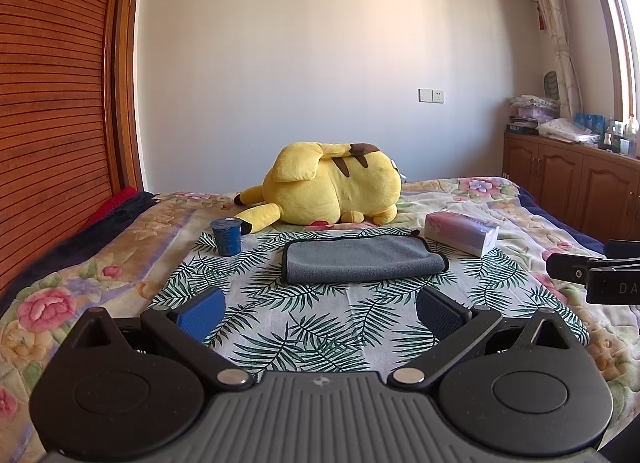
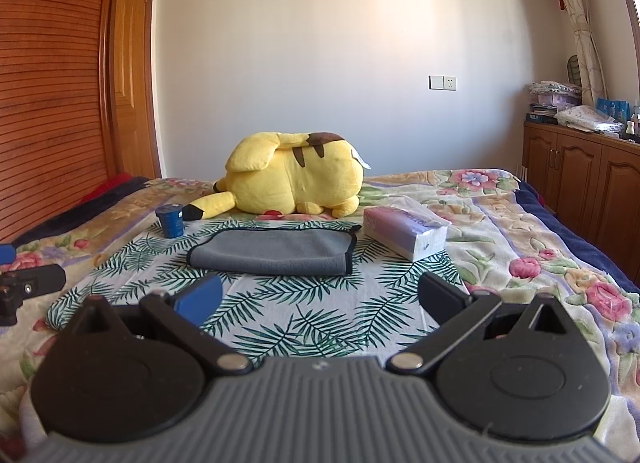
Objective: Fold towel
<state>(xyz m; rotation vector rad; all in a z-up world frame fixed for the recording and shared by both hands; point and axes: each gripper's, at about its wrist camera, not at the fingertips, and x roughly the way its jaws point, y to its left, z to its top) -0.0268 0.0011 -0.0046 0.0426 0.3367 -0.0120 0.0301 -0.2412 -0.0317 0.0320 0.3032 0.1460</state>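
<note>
A grey towel (image 1: 362,261) with a black hem lies folded in half on a palm-leaf cloth (image 1: 320,327) on the bed; it also shows in the right wrist view (image 2: 276,252). My left gripper (image 1: 320,311) is open and empty, hovering short of the towel's near edge. My right gripper (image 2: 320,297) is open and empty, also short of the towel and slightly to its right. The right gripper's body shows at the right edge of the left wrist view (image 1: 600,277). The left gripper's body shows at the left edge of the right wrist view (image 2: 24,287).
A yellow plush toy (image 1: 332,189) lies behind the towel. A blue cup (image 1: 227,237) stands at the cloth's far left. A tissue pack (image 1: 460,232) lies to the towel's right. A wooden wardrobe (image 1: 52,123) stands left, wooden cabinets (image 1: 572,183) right.
</note>
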